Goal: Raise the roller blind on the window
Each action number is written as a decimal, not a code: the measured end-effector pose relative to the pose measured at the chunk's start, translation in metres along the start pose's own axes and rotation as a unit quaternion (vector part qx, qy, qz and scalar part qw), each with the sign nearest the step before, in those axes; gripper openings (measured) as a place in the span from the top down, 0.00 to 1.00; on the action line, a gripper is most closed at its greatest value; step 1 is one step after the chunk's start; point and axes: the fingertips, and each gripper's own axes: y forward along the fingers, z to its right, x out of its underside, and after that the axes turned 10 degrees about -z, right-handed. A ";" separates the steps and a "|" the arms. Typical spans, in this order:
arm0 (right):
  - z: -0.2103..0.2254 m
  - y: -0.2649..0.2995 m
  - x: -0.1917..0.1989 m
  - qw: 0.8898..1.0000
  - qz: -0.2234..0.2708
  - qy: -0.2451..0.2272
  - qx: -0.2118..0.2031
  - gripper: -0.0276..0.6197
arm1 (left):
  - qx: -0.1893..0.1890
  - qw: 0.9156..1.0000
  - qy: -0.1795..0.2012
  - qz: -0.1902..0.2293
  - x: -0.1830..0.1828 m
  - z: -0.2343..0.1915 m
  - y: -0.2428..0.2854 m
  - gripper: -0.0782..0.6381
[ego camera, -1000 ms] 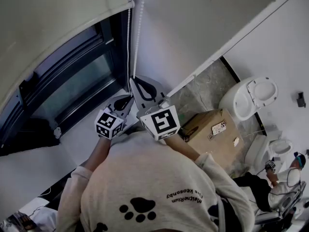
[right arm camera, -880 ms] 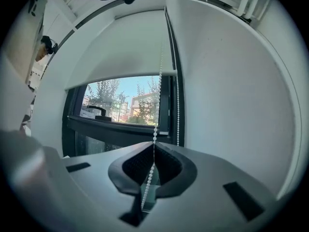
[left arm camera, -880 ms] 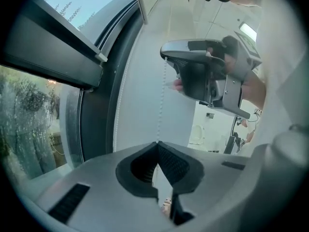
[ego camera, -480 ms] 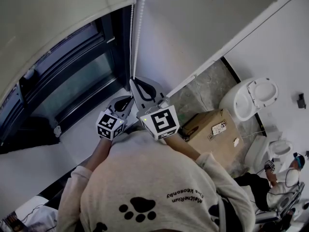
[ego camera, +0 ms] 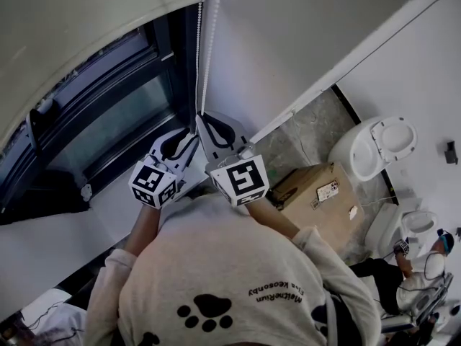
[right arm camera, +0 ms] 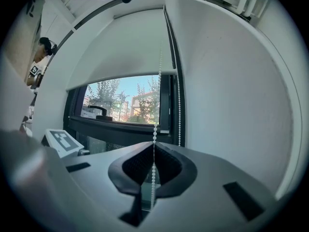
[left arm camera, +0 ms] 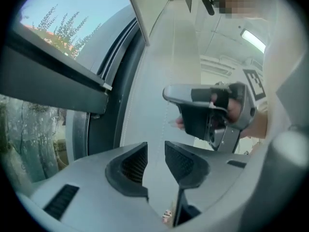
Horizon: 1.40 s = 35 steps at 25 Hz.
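Observation:
The cream roller blind point(right arm camera: 120, 52) covers the upper part of the window point(right arm camera: 126, 100). Its white bead chain point(ego camera: 199, 49) hangs down the frame at the blind's right end. My right gripper point(right arm camera: 154, 144) is shut on one strand of this chain, and the other strand point(right arm camera: 178, 110) hangs free beside it. In the head view the right gripper point(ego camera: 199, 117) sits at the chain's lower end. My left gripper point(ego camera: 191, 137) is just left of and below it; its jaws have just been opening. In the left gripper view its pads point(left arm camera: 135, 163) stand apart, touching nothing, with a faint chain strand running by the gap.
The dark window frame point(ego camera: 108, 121) has a handle point(right arm camera: 96, 109). On the floor to the right are a cardboard box point(ego camera: 317, 193) and white toilets point(ego camera: 374, 146). Another person point(ego camera: 410, 265) sits at the lower right. White wall point(ego camera: 288, 42) is right of the chain.
The left gripper has risen towards the right gripper and its jaws now stand apart. The right gripper has stayed in place on the chain.

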 end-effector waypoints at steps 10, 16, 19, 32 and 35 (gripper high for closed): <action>0.002 -0.001 0.000 1.000 0.001 0.002 0.002 0.94 | -0.013 0.999 0.014 0.030 -0.065 0.006 -0.036 0.74; 0.000 0.001 0.001 1.000 -0.004 0.001 0.000 0.94 | -0.001 0.997 0.043 0.069 -0.128 0.019 -0.055 0.74; -0.002 0.002 0.000 1.000 -0.007 0.001 -0.001 0.94 | 0.001 0.994 0.076 0.085 -0.159 0.027 -0.062 0.75; -0.004 0.003 0.001 1.000 -0.007 0.002 -0.005 0.94 | 0.031 0.983 0.138 0.114 -0.236 0.050 -0.050 0.78; -0.007 0.003 0.001 1.000 -0.006 -0.001 -0.004 0.94 | 0.028 0.983 0.150 0.103 -0.236 0.048 -0.045 0.87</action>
